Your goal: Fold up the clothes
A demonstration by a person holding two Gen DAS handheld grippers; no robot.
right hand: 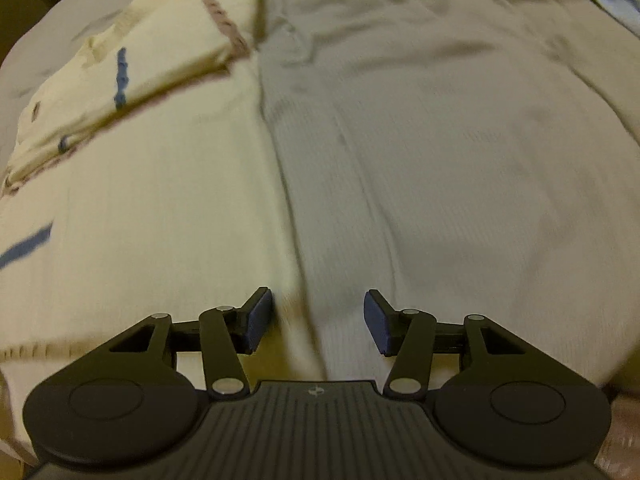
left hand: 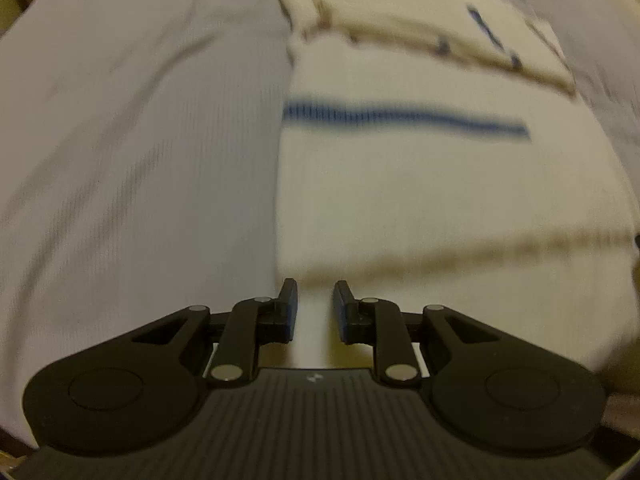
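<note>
two grippers in view, one per camera. left gripper: jaws narrowly parted, nothing between them, above the near left edge of a cream cloth. right gripper: jaws wider apart, empty, straddling the cloth's near right edge. cloths counted: two. the large cream cloth lies flat on a pale grey ribbed sheet, bearing one blue stripe. one smaller folded cloth, cream with brown and blue marks, rests on its far end. both views blurred; finer detail cannot be told.
</note>
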